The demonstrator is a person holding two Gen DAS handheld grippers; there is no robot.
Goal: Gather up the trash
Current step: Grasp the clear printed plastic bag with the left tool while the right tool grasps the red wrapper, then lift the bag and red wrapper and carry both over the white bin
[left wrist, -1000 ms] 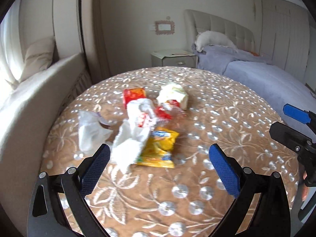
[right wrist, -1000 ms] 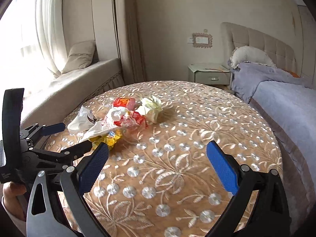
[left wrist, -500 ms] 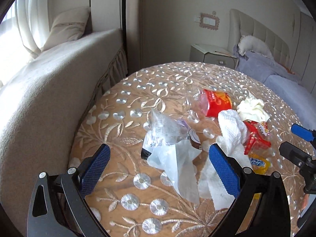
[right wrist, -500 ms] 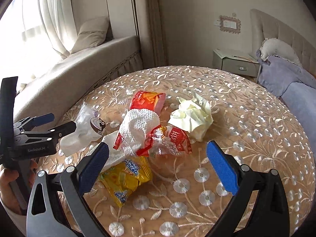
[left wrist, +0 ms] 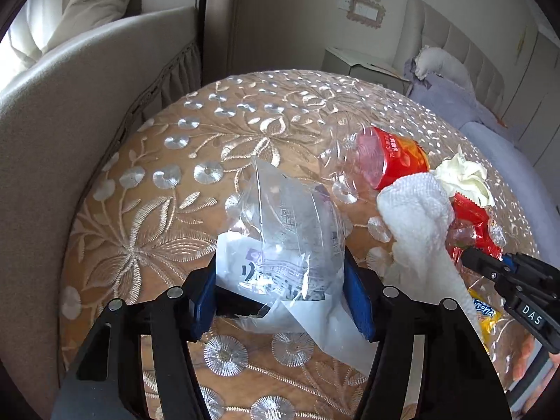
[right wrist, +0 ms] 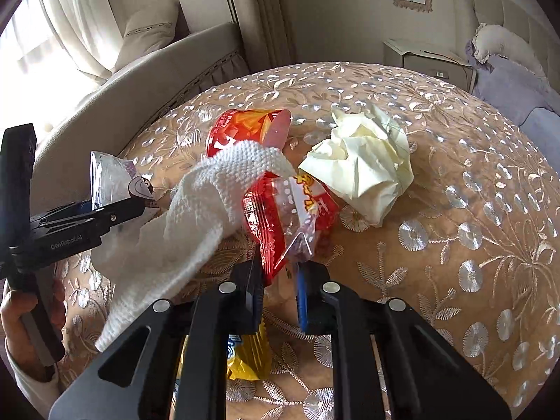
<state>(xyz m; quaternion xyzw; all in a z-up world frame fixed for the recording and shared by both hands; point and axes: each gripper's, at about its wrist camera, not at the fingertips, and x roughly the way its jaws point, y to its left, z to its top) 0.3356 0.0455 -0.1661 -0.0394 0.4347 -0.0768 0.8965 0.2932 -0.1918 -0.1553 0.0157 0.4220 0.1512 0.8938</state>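
Observation:
A heap of trash lies on a round embroidered table (left wrist: 168, 182). My left gripper (left wrist: 280, 301) is shut on a clear plastic bag (left wrist: 290, 238) with printed text. My right gripper (right wrist: 280, 290) is shut on a red and clear snack wrapper (right wrist: 280, 217). A white knitted cloth (right wrist: 210, 203) drapes over that wrapper and lies beside the bag (left wrist: 416, 224). A crushed bottle with a red label (left wrist: 385, 161), a crumpled cream paper ball (right wrist: 364, 164) and a yellow snack packet (right wrist: 245, 357) lie close by. The packet is partly hidden under my right gripper.
A beige window bench (left wrist: 70, 87) with a cushion (right wrist: 150, 31) curves along the table's left side. A nightstand (right wrist: 427, 59) and a bed with lilac bedding (left wrist: 490, 133) stand at the back right. The table's right half (right wrist: 490, 210) holds only its cloth.
Both grippers moved forward into the heap and closed. The left one took hold of the clear bag, the right one took hold of the red wrapper.

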